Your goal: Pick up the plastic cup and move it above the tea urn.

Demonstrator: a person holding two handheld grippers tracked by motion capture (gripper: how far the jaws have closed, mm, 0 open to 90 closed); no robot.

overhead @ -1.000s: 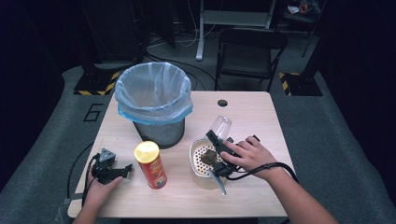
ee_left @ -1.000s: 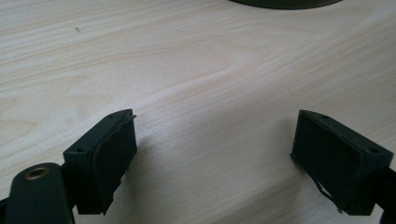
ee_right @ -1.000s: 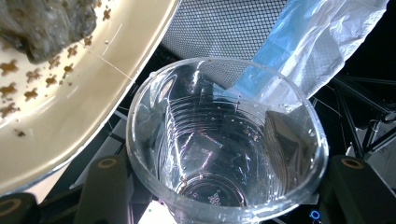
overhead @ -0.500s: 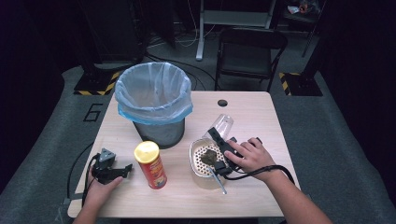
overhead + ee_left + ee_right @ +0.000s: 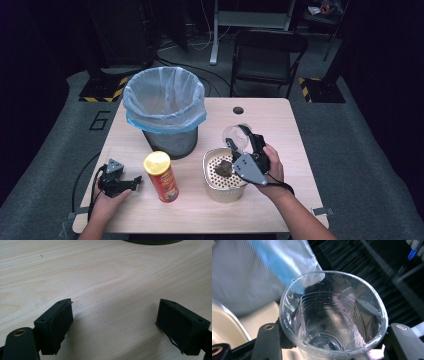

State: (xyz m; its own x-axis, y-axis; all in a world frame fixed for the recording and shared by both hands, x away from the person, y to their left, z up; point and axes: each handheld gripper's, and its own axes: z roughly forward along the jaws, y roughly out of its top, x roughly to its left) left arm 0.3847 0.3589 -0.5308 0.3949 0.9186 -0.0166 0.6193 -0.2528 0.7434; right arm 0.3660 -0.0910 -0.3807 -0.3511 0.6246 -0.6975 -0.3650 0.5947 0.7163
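I see a pale wood-grain table (image 5: pixel 280 125) in the middle of the high view, on grey carpet, with dark surroundings, a black folding chair (image 5: pixel 267 55) at the upper centre and yellow-black hazard strips at either side. On the table's upper left stands a mesh waste bin lined with a blue plastic bag (image 5: pixel 165 107); a red snack tube with a yellow lid (image 5: pixel 161 176) stands lower left of centre, and a cream perforated strainer pot (image 5: pixel 222 177) with a dark clump inside sits lower centre.

My right gripper (image 5: pixel 240 142) is clamped on a clear ribbed plastic cup (image 5: pixel 233 135), just above the strainer's upper right rim. In the right gripper view the cup (image 5: pixel 332 315) sits between both jaws, its mouth toward the camera, specks clinging inside. In the high view its long axis lies tilted, mouth toward the upper left of the frame, toward the bin.

My left gripper (image 5: pixel 131 182) rests at the lower left; in the left gripper view its jaws stand wide apart over bare wood, nothing between them.
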